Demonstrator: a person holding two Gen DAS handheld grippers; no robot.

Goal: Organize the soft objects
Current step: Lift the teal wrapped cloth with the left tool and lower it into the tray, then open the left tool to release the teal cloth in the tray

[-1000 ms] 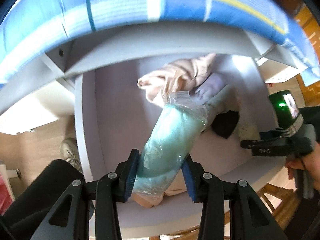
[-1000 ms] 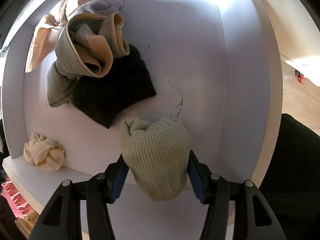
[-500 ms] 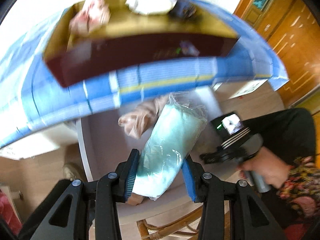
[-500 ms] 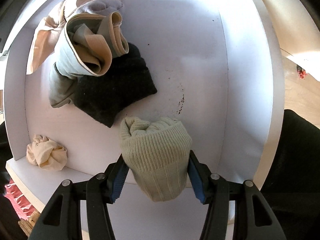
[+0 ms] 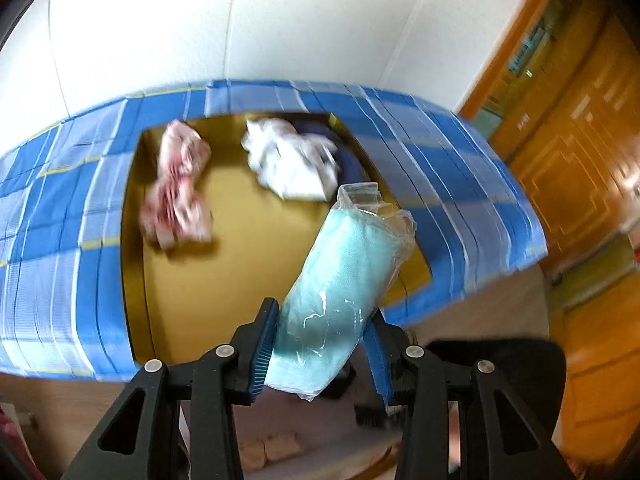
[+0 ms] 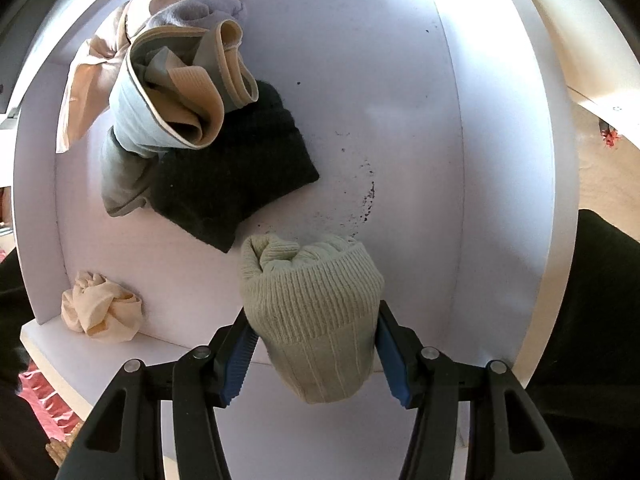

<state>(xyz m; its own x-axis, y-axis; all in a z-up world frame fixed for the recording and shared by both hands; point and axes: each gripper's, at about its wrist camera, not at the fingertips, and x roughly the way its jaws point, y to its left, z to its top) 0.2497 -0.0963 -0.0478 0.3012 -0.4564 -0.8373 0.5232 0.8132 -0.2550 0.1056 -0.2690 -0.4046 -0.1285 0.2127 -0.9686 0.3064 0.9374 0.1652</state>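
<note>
L gripper (image 5: 320, 350) jaws clamped on bagged teal roll (image 5: 340, 292), above yellow box (image 5: 224, 280) | in box: pink bundle (image 5: 176, 192), white cloth (image 5: 292, 164) | R gripper (image 6: 314, 354) clamped on knit sock roll (image 6: 312, 312) over white tray (image 6: 400, 80) | left in tray: black cloth (image 6: 236, 168), grey-tan roll (image 6: 176, 104), beige ball (image 6: 102, 312) | est ~1/3 done

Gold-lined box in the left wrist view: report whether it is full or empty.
Partly filled: the gold-lined box holds a pink-and-white cloth bundle and a white crumpled cloth; much floor is bare.
</note>
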